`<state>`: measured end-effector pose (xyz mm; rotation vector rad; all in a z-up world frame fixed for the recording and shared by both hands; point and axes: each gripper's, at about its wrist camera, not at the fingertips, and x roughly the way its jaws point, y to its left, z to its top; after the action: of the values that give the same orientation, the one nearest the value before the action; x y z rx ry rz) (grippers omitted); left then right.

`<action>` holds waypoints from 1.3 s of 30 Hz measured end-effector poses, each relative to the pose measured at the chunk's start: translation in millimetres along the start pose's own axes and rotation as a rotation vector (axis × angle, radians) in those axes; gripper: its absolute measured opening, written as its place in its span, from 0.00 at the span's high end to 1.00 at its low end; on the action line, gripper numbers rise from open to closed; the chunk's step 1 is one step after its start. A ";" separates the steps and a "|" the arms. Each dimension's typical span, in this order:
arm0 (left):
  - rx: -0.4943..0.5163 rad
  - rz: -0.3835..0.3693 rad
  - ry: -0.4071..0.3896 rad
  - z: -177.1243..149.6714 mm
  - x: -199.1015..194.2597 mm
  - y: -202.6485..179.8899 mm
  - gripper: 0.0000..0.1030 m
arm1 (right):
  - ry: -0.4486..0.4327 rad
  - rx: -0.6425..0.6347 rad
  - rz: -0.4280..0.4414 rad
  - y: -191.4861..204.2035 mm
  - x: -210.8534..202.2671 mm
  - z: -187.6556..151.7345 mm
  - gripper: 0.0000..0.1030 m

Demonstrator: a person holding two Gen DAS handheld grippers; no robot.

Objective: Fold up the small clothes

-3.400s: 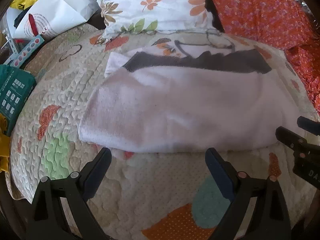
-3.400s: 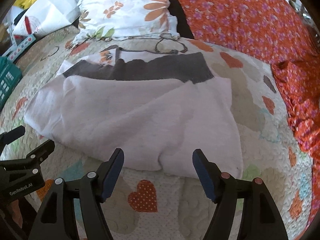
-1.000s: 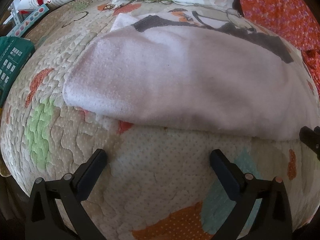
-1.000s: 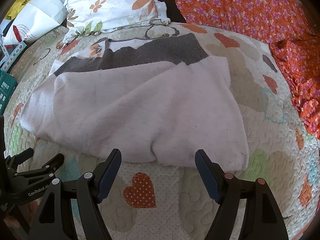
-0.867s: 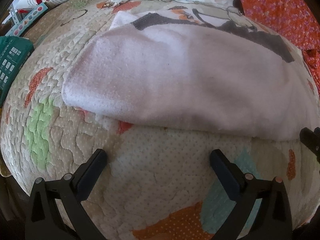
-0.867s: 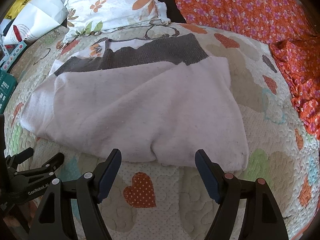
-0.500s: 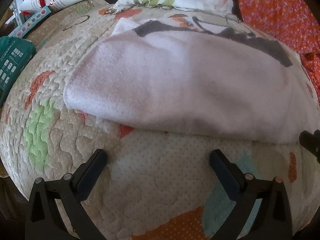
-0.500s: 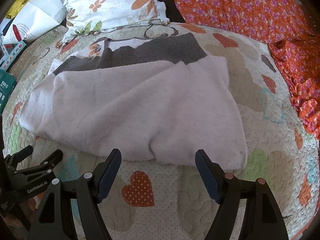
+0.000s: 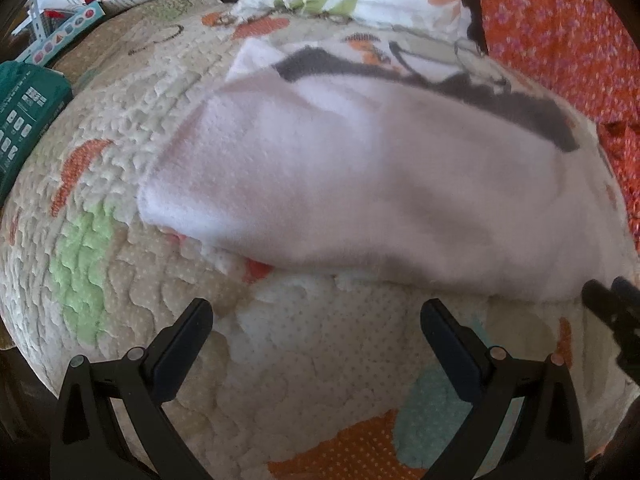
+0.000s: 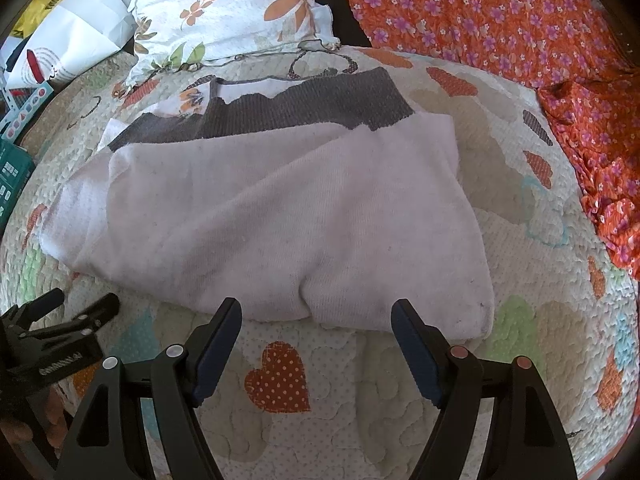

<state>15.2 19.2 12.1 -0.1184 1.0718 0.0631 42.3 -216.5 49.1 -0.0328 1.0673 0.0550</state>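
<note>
Garment count: one pale pink garment [image 10: 280, 216] with dark grey waistband [image 10: 304, 108], lying folded at centre of frame on quilted bed cover [image 10: 520, 360]. One floral pillow [image 10: 224, 8] at upper left, orange flowered fabric [image 10: 500, 12] at upper right. Two grippers: left hand-held gripper [image 9: 316, 324] wide open, empty, just short of garment's near edge; right hand-held gripper [image 10: 316, 320] wide open, empty, tips at garment's near hem.

Both grippers were black plastic: the right gripper [image 10: 316, 316] had dark-blue pads and pale rivets; white lettering marked the left gripper [image 10: 86, 310].
</note>
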 end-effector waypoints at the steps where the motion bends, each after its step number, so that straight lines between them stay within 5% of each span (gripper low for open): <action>1: 0.003 0.005 -0.013 0.3 -3.3 -0.7 0.00 | -0.002 0.001 0.000 -0.3 -0.8 0.0 0.21; 8: 0.048 0.031 -0.084 0.0 -18.7 -6.5 0.00 | -0.002 0.004 0.000 -1.8 -1.2 -0.2 0.20; 39: 0.078 0.049 -0.114 -5.1 -22.2 -12.3 0.00 | -0.031 -0.052 -0.049 5.9 -3.3 -1.7 0.20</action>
<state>1.5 6.5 30.0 -0.0182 0.9617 0.0710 38.9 -210.8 51.2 -0.1042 1.0334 0.0390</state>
